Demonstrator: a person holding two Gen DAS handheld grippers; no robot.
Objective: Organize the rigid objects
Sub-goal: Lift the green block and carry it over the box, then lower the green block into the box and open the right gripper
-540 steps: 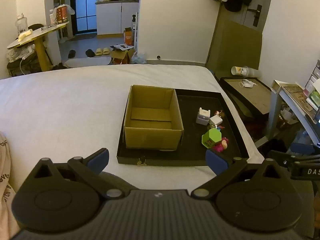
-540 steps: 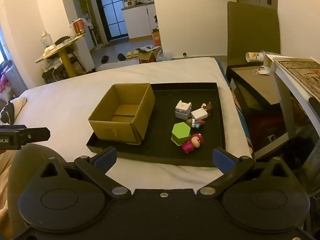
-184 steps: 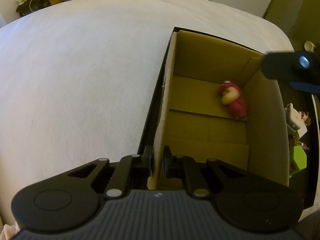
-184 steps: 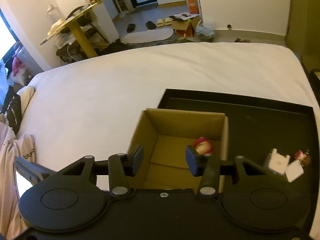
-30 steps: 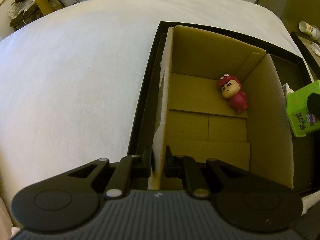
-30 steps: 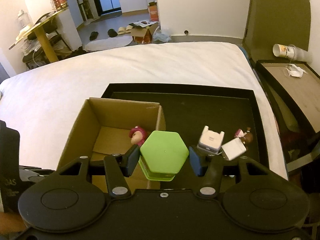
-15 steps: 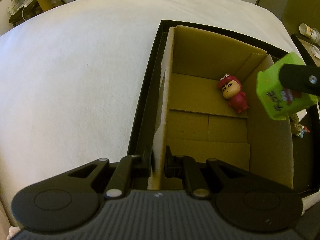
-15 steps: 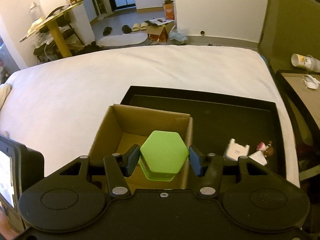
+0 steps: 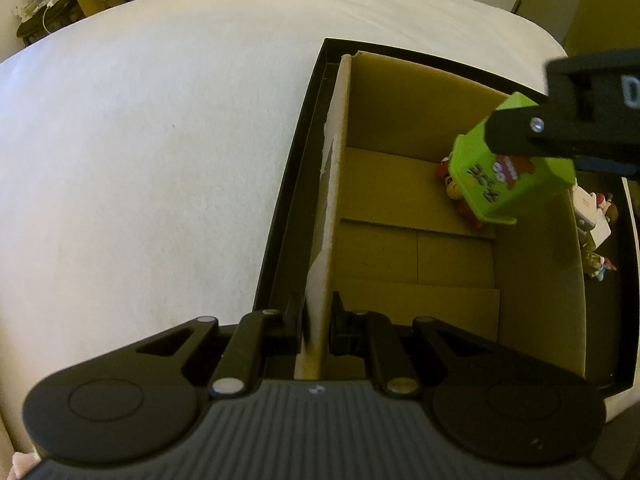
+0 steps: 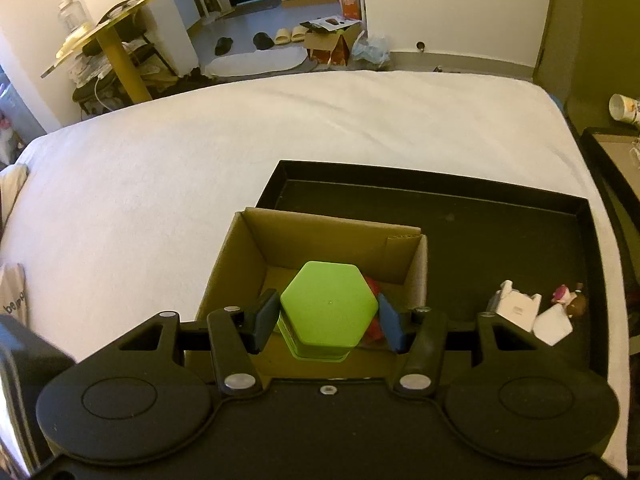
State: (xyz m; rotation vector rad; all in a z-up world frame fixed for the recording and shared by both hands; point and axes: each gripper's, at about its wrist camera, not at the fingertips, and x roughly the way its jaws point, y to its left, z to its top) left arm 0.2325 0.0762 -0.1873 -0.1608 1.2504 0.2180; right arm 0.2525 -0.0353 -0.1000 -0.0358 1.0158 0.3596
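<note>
Right claw (image 10: pixel 328 322): clamped on green hexagonal box (image 10: pixel 329 314), held above cardboard box (image 10: pixel 332 236).
Left claw (image 9: pixel 318 326): closed on the cardboard box's left wall.

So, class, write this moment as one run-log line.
left gripper: shut on cardboard box wall | right gripper: holds green hexagonal box over cardboard box | inside: red figure | black tray: small toys remain

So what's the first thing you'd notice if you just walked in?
The bright green box, pinched in the right hand-held gripper over the open cardboard box. A red doll peeks out beneath it, and the left hand-held gripper is clamped on the box's near wall.
</note>
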